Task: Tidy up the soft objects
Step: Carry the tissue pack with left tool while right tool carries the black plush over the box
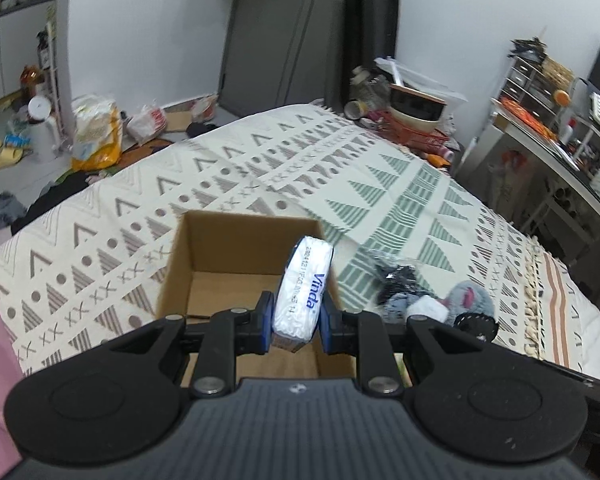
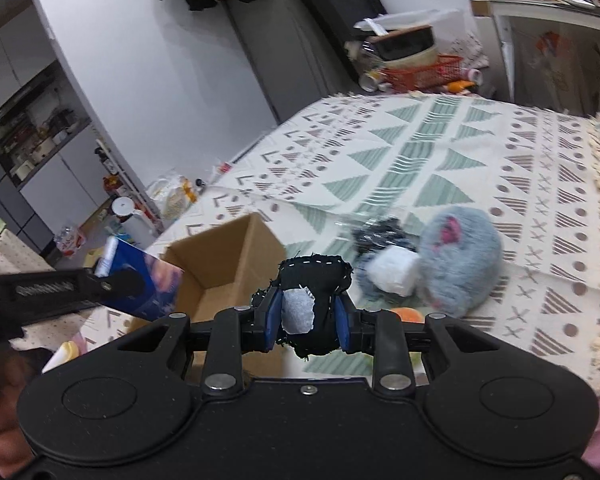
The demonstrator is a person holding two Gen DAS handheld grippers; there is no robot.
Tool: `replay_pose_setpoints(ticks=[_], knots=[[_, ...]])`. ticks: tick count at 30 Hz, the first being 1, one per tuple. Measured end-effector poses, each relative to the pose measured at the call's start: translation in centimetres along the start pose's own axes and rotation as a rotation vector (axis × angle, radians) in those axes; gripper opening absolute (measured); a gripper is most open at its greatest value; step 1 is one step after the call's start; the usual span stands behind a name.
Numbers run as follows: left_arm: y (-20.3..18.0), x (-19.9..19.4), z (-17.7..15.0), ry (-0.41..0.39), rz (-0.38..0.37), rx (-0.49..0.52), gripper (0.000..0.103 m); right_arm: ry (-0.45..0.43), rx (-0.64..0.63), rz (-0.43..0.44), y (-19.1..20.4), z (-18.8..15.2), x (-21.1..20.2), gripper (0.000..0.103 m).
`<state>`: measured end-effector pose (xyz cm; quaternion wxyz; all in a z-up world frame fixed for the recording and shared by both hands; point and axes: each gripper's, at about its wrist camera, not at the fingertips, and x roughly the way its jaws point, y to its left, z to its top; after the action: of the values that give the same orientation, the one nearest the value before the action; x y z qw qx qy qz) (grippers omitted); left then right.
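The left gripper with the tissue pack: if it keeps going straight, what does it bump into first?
Probably the cardboard box: the left gripper, shut on the tissue pack, points into its open top. Depth is hard to judge.

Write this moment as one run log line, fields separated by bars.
left tool: shut on tissue pack, over box | right tool: shut on black cloth | plush: on bed

Each view is taken from a wrist camera looking forward along its gripper's fingers, downward over a patterned bedspread (image 1: 340, 168). A cardboard box (image 1: 220, 256) is seen close at the centre of the left view, and left of centre (image 2: 228, 264) in the right. A grey plush toy (image 1: 470, 298) is shared too.
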<state>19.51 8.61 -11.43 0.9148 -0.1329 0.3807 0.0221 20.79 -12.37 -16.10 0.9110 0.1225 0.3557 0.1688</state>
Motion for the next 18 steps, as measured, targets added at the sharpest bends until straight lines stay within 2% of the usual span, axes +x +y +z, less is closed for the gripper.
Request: replay_pose_setpoints(ticks=[7,10,18], knots=[[3.1,2.4,-0.5,0.057,0.035,-0.064,0.022,-0.014,-0.031,0.005,2.7,-0.1,1.7,0.028],[4.1,3.1,-1.1,0.087,0.053,-0.077,0.022,0.001,-0.046,0.04,4.6,-0.4,3.0,0.028],[5.5,4.3,-2.5,0.169,0.045,-0.116,0.023,0.031,-0.127,0.083,8.4,-0.5,5.5,0.029]])
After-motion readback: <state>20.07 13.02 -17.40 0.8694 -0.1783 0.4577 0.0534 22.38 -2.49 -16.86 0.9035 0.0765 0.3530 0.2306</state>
